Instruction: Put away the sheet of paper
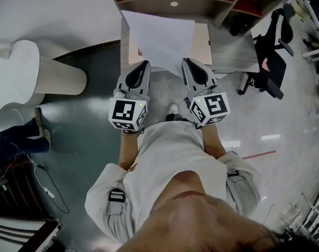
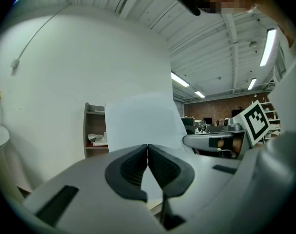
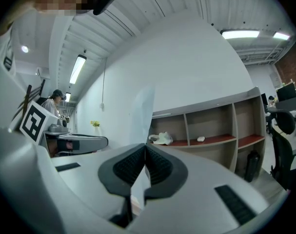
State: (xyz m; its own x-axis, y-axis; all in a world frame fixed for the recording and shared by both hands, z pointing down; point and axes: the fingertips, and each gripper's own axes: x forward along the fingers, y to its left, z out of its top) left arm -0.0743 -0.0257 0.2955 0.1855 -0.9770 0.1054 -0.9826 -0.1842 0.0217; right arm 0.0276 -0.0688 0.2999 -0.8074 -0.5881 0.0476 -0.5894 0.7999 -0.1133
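Note:
A white sheet of paper (image 1: 160,40) hangs in the air in front of me, held by its near edge. My left gripper (image 1: 144,65) is shut on the sheet's near left part, and my right gripper (image 1: 185,63) is shut on its near right part. In the left gripper view the sheet (image 2: 140,118) rises upright from the closed jaws of the left gripper (image 2: 148,147). In the right gripper view the sheet (image 3: 142,113) shows edge-on, pinched in the right gripper (image 3: 145,147).
A wooden shelf unit (image 1: 201,1) with open compartments stands ahead against the wall; a crumpled white thing (image 3: 162,138) lies on one shelf. A black office chair (image 1: 272,56) stands right, a round white table (image 1: 14,72) left. Another person (image 3: 54,101) sits far off.

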